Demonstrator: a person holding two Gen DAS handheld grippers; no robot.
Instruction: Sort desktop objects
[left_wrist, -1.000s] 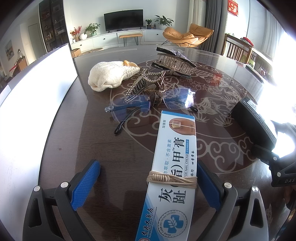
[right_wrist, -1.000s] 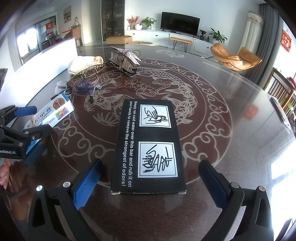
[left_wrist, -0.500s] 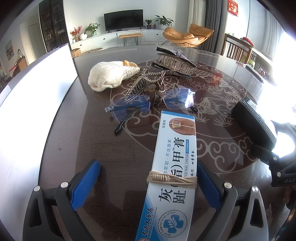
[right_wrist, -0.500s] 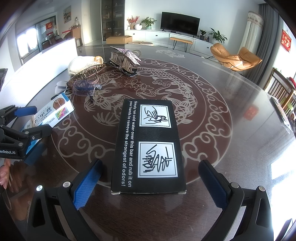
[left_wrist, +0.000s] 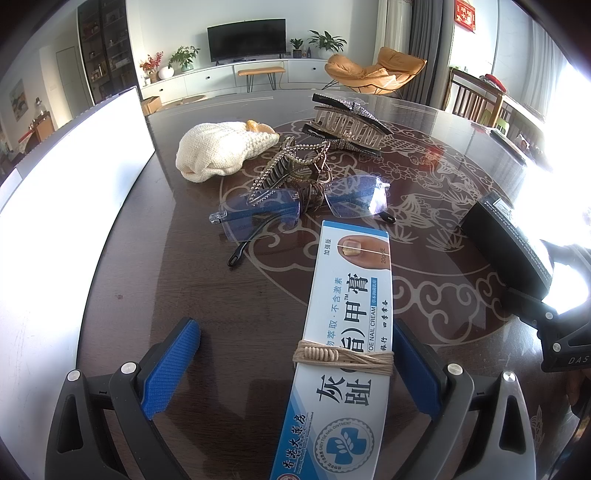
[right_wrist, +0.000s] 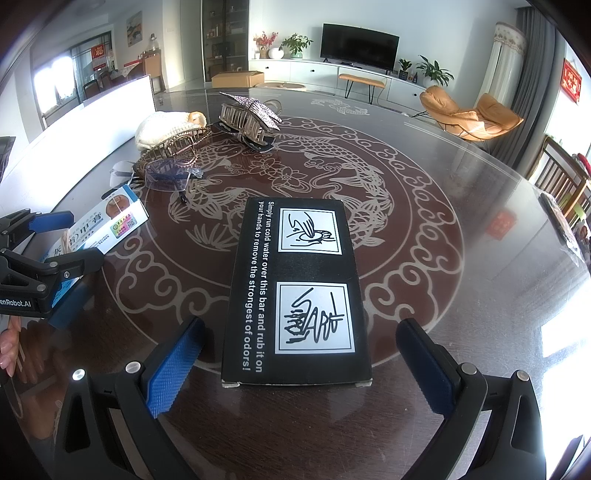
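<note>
While both grippers rest low near the table's near edge with fingers spread wide, each frames one box without clamping it. Between the fingers of the left gripper (left_wrist: 291, 365) lies a white and blue nail cream box (left_wrist: 347, 332), flat on the dark table (left_wrist: 122, 280), its near end bound by a loop of tan cord (left_wrist: 343, 355); the right pad seems to touch the box's side, though the angle makes that uncertain. Its label reads "TOE NAIL CREAM" with large Chinese characters and a round "GREY TOE NAIL OINTMENT" seal. The right gripper (right_wrist: 299, 365) brackets a black box (right_wrist: 295, 291), likely lined up for a lengthwise pick. White print says "Simply run cold water over this bar and rub it on your hands to remove the strongest of odors!" Further toward the table's middle sit blue-tinted glasses (left_wrist: 299, 210), two rhinestone hair claws (left_wrist: 347, 125), and a cream knitted pouch (left_wrist: 221, 151). A white panel (left_wrist: 74, 177) runs along the left edge.
</note>
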